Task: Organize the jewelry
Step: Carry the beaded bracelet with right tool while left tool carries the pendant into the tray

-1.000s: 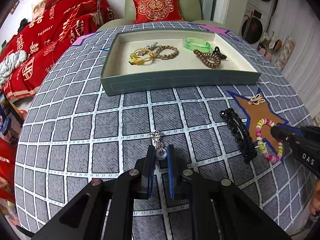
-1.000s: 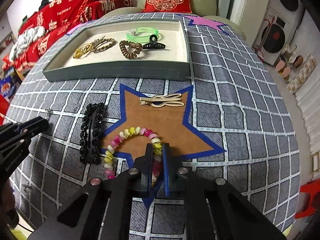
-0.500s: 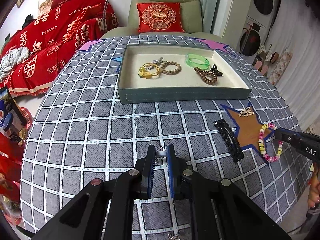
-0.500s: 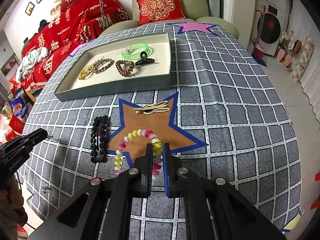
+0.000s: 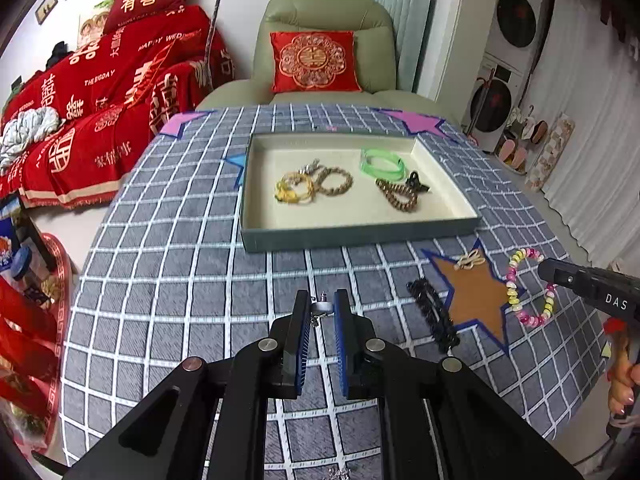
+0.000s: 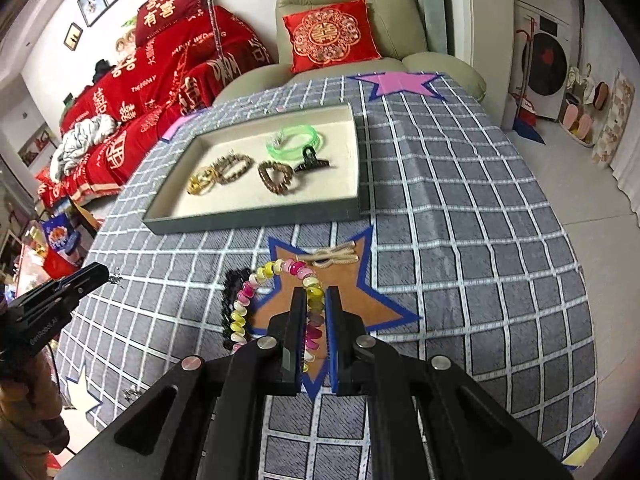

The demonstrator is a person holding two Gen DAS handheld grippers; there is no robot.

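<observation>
My left gripper [image 5: 321, 307] is shut on a small silver earring [image 5: 321, 308] and holds it above the checked tablecloth; it also shows in the right wrist view [image 6: 105, 273]. My right gripper [image 6: 316, 301] is shut on a pink and yellow bead bracelet [image 6: 256, 288], lifted above the brown star patch [image 6: 340, 280]; the bracelet hangs from it in the left wrist view [image 5: 520, 292]. The grey tray [image 5: 360, 236] holds several bracelets, a green bangle [image 5: 382, 162] and a black claw clip [image 5: 416, 182].
A black hair clip [image 5: 434, 318] lies left of the brown star. A beige clip [image 5: 471, 260] lies on the star. Another small silver piece [image 6: 130, 392] lies near the table's front edge. An armchair and a red-covered sofa stand beyond the table.
Both grippers have risen from the table, the left with the earring and the right with the bead bracelet. The table looks farther away in both views.
</observation>
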